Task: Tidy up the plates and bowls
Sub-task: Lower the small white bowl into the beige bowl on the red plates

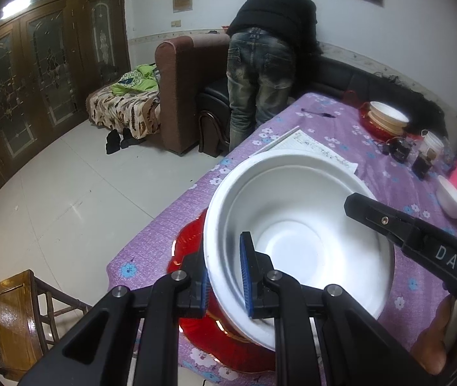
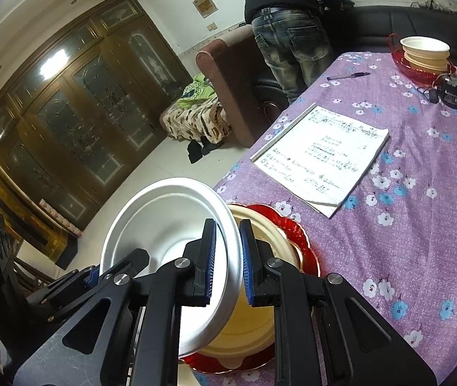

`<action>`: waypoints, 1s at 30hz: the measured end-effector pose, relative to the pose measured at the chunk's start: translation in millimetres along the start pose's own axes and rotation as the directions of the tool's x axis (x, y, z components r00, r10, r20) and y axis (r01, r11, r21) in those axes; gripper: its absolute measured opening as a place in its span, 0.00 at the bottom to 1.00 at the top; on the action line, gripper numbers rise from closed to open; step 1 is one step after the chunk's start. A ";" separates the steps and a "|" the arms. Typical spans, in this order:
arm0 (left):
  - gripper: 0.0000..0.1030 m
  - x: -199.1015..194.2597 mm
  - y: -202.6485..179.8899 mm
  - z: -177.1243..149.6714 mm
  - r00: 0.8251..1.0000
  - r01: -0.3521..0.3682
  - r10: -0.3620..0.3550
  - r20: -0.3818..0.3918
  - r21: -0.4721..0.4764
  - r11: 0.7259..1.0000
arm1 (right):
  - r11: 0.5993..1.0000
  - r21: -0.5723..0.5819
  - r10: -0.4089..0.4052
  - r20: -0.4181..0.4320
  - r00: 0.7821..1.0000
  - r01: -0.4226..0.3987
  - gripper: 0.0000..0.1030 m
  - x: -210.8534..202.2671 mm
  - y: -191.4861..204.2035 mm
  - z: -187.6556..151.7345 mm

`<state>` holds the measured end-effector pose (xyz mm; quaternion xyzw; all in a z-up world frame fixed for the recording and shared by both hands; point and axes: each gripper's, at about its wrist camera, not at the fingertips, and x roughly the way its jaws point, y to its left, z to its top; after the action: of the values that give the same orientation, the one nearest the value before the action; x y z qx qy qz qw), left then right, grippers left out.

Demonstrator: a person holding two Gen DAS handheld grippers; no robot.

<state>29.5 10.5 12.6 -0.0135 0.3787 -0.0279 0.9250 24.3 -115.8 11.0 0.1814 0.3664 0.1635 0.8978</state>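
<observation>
A: What does the left gripper (image 1: 227, 276) hold?

B: Its jaws are clenched on the near rim of the white bowl (image 1: 296, 225), one blue pad inside the wall and one outside. The bowl fills the lower centre of the left wrist view, above the red plate (image 1: 193, 241) that shows at its left and under it.

A: And the right gripper (image 2: 228, 260)?

B: It grips the same white bowl (image 2: 167, 218) on the opposite rim, with the wall pinched between its pads. In the right wrist view the bowl sits tilted in the lower centre-left, its open side turned toward the upper left of the frame.

A: What lies beneath the bowl there?

B: A cream bowl (image 2: 254, 321) rests on the red plate (image 2: 302, 241), just right of and below the white one. Whether the two bowls touch cannot be told.

A: What else is on the purple flowered tablecloth (image 2: 421, 193)?

B: A written notepad (image 2: 321, 151) lies at centre right, a pen (image 2: 347, 76) beyond it, and a second stack of bowls (image 2: 424, 53) on a red plate sits at the upper right. A person in jeans (image 2: 292, 41) stands bent over at the top of the frame.
</observation>
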 end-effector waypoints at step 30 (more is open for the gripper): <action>0.16 17.0 -16.5 -1.3 0.997 -0.051 0.054 -0.061 0.053 0.997 | 0.998 0.063 0.019 -0.012 1.000 -0.018 0.15 6.9 -31.4 1.1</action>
<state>40.0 -7.0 0.5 0.0213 0.4069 -0.0139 0.9131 34.9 -140.7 -6.4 0.2121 0.3752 0.1612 0.8879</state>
